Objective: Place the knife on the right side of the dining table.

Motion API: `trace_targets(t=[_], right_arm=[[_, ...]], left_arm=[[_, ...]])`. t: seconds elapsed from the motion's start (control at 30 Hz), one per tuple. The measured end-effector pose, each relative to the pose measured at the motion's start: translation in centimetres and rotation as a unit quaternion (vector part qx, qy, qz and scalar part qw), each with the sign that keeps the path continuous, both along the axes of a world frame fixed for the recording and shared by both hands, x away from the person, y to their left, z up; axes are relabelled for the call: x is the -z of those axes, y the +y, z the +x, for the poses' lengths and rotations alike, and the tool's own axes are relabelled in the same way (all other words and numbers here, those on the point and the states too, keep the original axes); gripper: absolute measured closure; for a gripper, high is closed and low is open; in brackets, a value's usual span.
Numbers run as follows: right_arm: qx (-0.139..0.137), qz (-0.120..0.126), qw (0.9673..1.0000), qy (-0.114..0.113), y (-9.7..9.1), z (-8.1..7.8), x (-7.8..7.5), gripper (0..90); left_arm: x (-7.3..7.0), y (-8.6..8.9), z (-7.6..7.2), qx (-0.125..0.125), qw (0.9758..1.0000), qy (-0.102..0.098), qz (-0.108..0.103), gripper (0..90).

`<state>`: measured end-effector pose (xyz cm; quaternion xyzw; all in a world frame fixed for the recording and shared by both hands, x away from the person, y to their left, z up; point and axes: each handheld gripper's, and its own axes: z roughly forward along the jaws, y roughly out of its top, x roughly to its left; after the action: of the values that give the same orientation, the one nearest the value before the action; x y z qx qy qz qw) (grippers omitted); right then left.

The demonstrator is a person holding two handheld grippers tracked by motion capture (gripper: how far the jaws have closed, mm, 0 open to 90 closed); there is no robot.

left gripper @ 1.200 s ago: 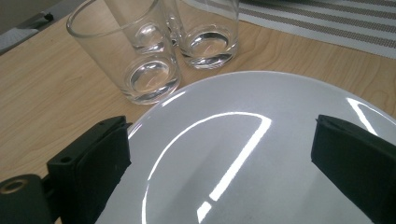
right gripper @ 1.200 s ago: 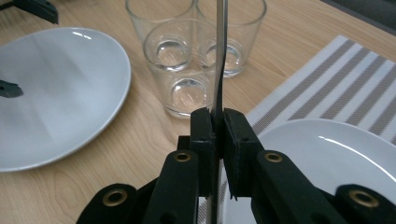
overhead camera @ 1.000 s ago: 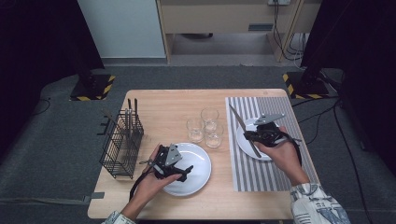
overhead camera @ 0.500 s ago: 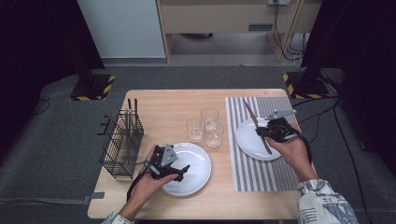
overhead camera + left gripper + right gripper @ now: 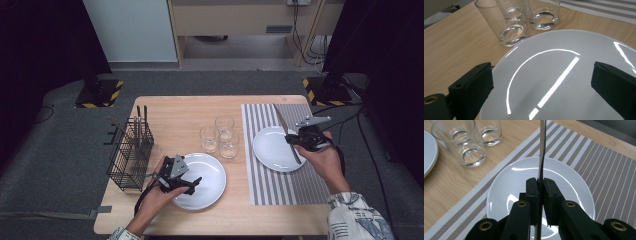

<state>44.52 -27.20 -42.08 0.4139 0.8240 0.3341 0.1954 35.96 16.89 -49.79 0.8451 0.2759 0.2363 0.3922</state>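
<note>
The table (image 5: 200,107) carries a striped placemat (image 5: 272,190) with a white plate (image 5: 270,147) on it; setting the place looks half done; the right hand-held gripper (image 5: 539,181) clamps a knife (image 5: 281,120) above that plate, not yet laid down; the left hand-held gripper (image 5: 541,82) gapes wide over a second plate (image 5: 574,45).

Bright overhead light, streak glare on the plate (image 5: 564,82), dark surroundings.

Bare wood open behind the three glasses (image 5: 221,135), wire basket (image 5: 129,152) walling the table's left edge
</note>
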Motion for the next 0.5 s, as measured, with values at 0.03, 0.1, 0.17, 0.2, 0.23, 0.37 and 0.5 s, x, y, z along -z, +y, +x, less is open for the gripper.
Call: trace_targets(t=[0.03,0.1,0.17,0.2,0.23,0.37,0.5], right_arm=[[0.002,-0.001,1.0000,0.000,-0.1,0.1,0.0,83.1],[0.008,-0.006,1.0000,0.003,-0.4,0.2,-0.1,83.1],[0.010,-0.009,0.9999,0.003,-0.8,0.3,-0.1,83.1],[0.012,-0.010,0.9999,0.003,-0.9,0.3,-0.2,83.1],[0.014,-0.010,0.9999,0.002,-1.1,0.2,-0.2,83.1],[0.020,-0.012,0.9997,0.002,-2.0,0.0,-0.2,83.1],[0.024,-0.012,0.9996,0.001,-2.8,-0.1,-0.2,83.1]], left_arm=[[0.0,0.0,0.0,0.000,1.0000,-0.001,0.002,3.4],[0.0,0.0,0.0,0.001,1.0000,-0.001,0.002,3.5],[-0.1,0.1,0.0,0.000,1.0000,-0.002,0.001,3.6],[-0.1,0.2,0.0,-0.001,1.0000,-0.002,-0.001,3.6],[-0.1,0.2,0.0,-0.002,1.0000,-0.002,-0.002,3.6],[-0.2,0.3,0.1,0.001,1.0000,-0.003,-0.005,3.5],[-0.3,0.3,0.0,0.001,1.0000,-0.005,-0.004,3.5]])
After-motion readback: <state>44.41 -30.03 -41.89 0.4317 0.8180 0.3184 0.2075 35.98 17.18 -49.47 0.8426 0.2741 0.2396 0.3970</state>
